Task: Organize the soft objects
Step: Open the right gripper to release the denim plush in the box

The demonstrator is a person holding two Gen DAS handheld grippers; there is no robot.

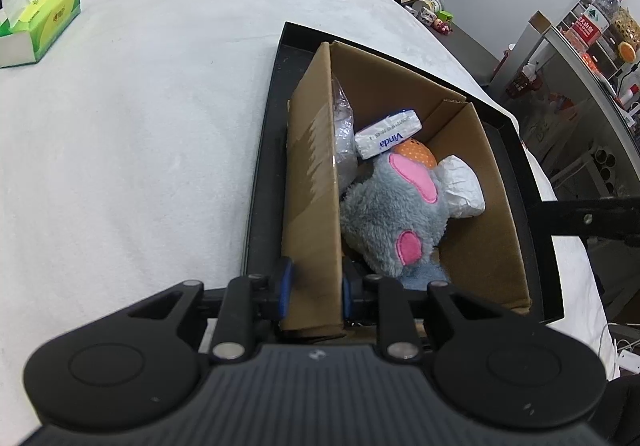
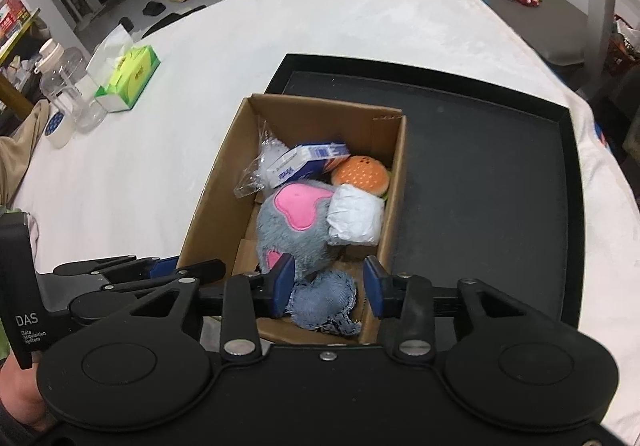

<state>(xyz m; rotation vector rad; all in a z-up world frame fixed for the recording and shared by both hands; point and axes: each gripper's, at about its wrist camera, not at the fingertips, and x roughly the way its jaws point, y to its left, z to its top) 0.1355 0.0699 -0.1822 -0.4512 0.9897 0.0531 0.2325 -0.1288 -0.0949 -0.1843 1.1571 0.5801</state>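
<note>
A cardboard box [image 2: 216,181] stands in a black tray [image 2: 480,173] on the white-covered table. In it lie a grey plush with pink patches [image 2: 296,226], an orange burger toy [image 2: 362,173], a Vinda tissue pack [image 2: 304,161], a white wad [image 2: 354,221], a clear plastic bag [image 2: 260,161] and a blue fuzzy cloth [image 2: 324,302]. My left gripper [image 1: 314,286] is shut on the box's left wall [image 1: 316,181]. My right gripper [image 2: 328,286] is open just above the blue cloth, holding nothing.
A green tissue box [image 2: 130,79] sits on the far left of the table, with a clear bottle [image 2: 70,85] and a tape roll [image 2: 58,127] beside it. The right half of the tray is bare. Shelves and clutter [image 1: 592,33] stand beyond the table.
</note>
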